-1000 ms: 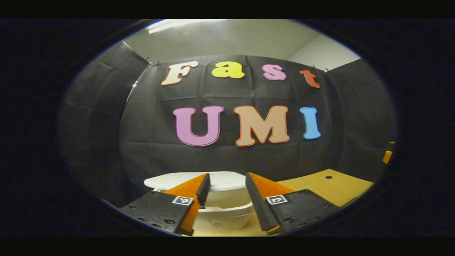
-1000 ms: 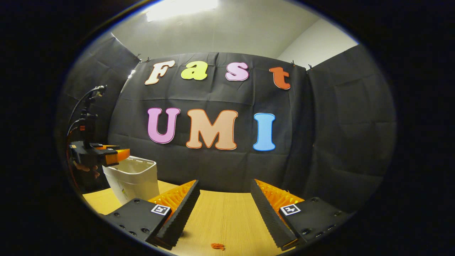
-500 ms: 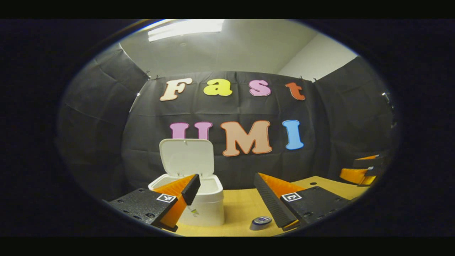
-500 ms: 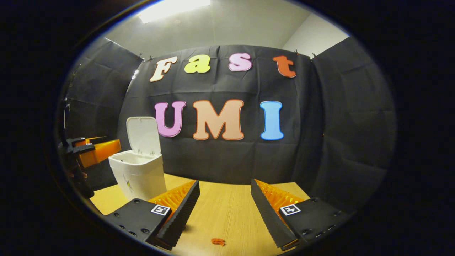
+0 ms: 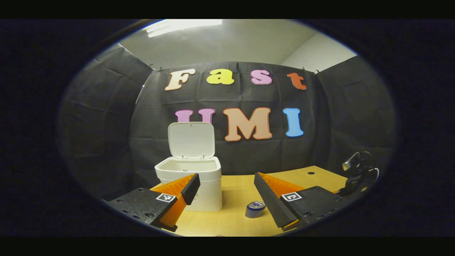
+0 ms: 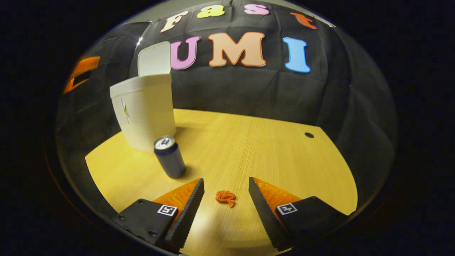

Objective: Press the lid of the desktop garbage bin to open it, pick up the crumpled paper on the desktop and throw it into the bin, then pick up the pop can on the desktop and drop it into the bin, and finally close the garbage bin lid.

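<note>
White plastic bin [image 6: 144,113] sits at the back left of the wooden desk [image 6: 270,149], lid [image 6: 154,58] flipped up. Blue pop can [image 6: 170,157] stands upright just in front. Crumpled orange paper [image 6: 225,196] lies between the right gripper [image 6: 224,203]'s spread fingers, untouched. Left gripper [image 5: 227,193] is spread too, empty.

The left gripper view looks level across the desktop [image 5: 312,177] toward the back wall, the open garbage bin [image 5: 193,177] close ahead between its fingers. The right gripper view sits higher, tilted down at the desktop [image 6: 266,142], near the crumpled paper [image 6: 225,196]. Both views share the bin [image 6: 144,110], the pop can [image 5: 255,209] [image 6: 169,157] and the wall.
</note>
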The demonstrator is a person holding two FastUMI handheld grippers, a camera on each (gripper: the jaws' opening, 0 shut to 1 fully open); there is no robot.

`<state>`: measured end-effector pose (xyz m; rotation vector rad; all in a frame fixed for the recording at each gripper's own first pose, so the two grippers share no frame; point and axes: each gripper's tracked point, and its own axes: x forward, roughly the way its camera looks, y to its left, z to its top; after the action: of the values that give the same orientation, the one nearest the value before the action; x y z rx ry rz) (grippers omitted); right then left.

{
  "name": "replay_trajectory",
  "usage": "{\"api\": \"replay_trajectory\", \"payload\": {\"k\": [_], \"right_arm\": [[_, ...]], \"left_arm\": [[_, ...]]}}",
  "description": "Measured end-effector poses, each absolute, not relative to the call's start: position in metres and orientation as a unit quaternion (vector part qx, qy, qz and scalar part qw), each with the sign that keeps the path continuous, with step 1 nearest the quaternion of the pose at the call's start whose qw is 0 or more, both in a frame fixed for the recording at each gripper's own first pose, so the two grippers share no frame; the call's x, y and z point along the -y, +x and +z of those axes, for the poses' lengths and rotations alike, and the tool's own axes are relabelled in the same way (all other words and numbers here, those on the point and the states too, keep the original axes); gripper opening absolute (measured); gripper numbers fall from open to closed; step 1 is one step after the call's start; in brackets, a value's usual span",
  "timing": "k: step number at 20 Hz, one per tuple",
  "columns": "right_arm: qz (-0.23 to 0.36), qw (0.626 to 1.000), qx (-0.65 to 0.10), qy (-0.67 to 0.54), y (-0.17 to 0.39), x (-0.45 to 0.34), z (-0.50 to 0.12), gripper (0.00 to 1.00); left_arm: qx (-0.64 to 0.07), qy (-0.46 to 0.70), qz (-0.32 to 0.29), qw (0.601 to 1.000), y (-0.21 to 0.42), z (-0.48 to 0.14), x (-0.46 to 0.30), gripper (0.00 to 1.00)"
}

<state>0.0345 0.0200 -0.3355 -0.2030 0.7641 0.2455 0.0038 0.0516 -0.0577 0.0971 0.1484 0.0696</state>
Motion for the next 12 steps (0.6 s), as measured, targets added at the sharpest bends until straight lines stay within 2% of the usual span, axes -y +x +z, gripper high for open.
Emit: {"api": "replay_trajectory", "payload": {"k": [1, 4, 5, 7, 8, 9, 10, 11, 12], "right_arm": [[0.128, 0.906, -0.390, -0.106, 0.032, -0.022, -0.350, 0.81], [0.124, 0.896, -0.406, -0.131, 0.037, -0.021, -0.379, 0.77], [0.118, 0.895, -0.407, -0.138, 0.038, -0.019, -0.383, 0.71], [0.113, 0.895, -0.407, -0.145, 0.044, -0.018, -0.389, 0.71], [0.110, 0.893, -0.410, -0.148, 0.047, -0.018, -0.395, 0.77], [0.110, 0.893, -0.411, -0.148, 0.049, -0.018, -0.399, 0.75], [0.116, 0.888, -0.422, -0.144, 0.047, -0.020, -0.403, 0.72], [0.118, 0.892, -0.416, -0.134, 0.050, -0.023, -0.401, 0.62], [0.128, 0.890, -0.419, -0.123, 0.050, -0.026, -0.402, 0.60]], "left_arm": [[-0.079, 0.053, 0.039, 0.995, 0.001, -0.058, -0.055, 0.92], [-0.088, 0.073, 0.050, 0.992, -0.007, -0.054, -0.068, 0.94], [-0.090, 0.081, 0.054, 0.991, -0.008, -0.052, -0.072, 0.92], [-0.093, 0.091, 0.060, 0.990, -0.010, -0.050, -0.078, 0.92], [-0.095, 0.093, 0.060, 0.989, -0.012, -0.051, -0.080, 0.92], [-0.097, 0.096, 0.060, 0.989, -0.012, -0.051, -0.081, 0.92], [-0.100, 0.099, 0.059, 0.988, -0.013, -0.053, -0.082, 0.94], [-0.104, 0.101, 0.058, 0.988, -0.012, -0.053, -0.083, 0.92], [-0.106, 0.101, 0.055, 0.988, -0.012, -0.056, -0.083, 0.93]]}}
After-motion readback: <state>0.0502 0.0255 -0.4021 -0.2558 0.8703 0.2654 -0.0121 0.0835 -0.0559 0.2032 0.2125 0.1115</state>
